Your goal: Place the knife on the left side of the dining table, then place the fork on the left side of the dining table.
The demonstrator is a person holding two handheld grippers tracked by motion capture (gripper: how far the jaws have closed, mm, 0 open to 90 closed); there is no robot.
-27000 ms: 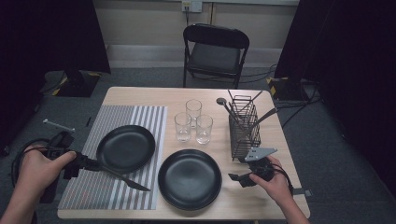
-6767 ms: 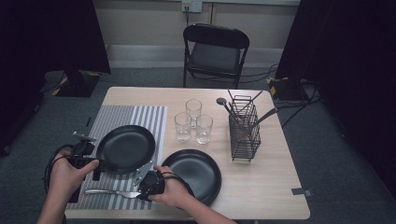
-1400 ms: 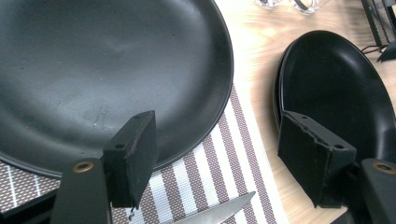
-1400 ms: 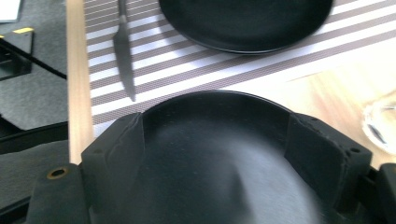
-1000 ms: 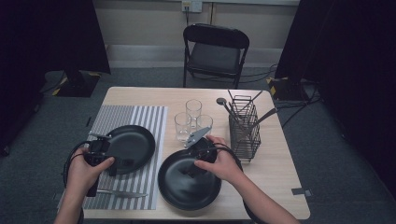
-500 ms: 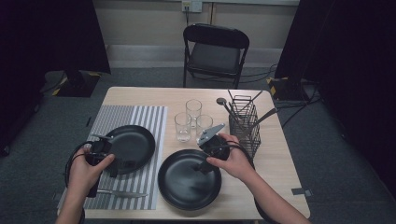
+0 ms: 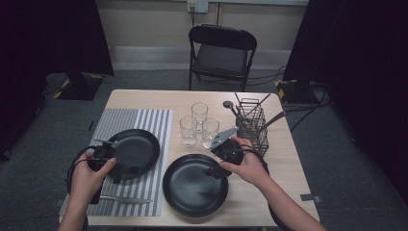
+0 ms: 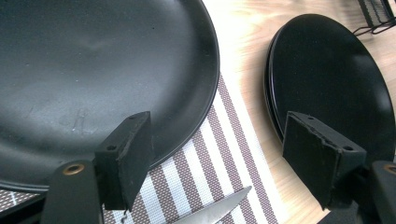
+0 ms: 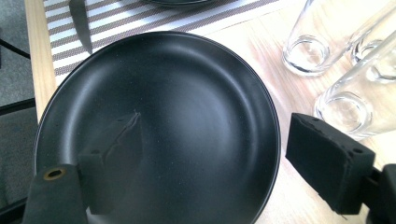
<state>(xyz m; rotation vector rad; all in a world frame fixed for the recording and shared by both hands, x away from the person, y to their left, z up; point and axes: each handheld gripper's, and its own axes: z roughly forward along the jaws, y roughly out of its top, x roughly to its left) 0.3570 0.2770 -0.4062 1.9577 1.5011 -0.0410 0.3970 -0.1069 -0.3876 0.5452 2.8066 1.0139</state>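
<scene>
My right tongs (image 9: 210, 168) hang wide open over the near black plate (image 9: 187, 116), glasses (image 9: 308, 51) just beside them. My left tongs (image 8: 224, 168), also wide, straddle the placemat plate's (image 8: 93, 70) rim. I'd judge a square, low approach to one rim safest.

Two plates (image 7: 136, 150) (image 7: 195, 184), three glasses (image 7: 199, 115) (image 7: 188, 130) (image 7: 210, 132), one knife (image 7: 126, 199), one striped mat (image 7: 150, 126), one wire caddy (image 7: 251, 126), one chair (image 7: 222, 50), one table (image 7: 284, 163), two claws (image 7: 124, 171) (image 7: 213, 173).
</scene>
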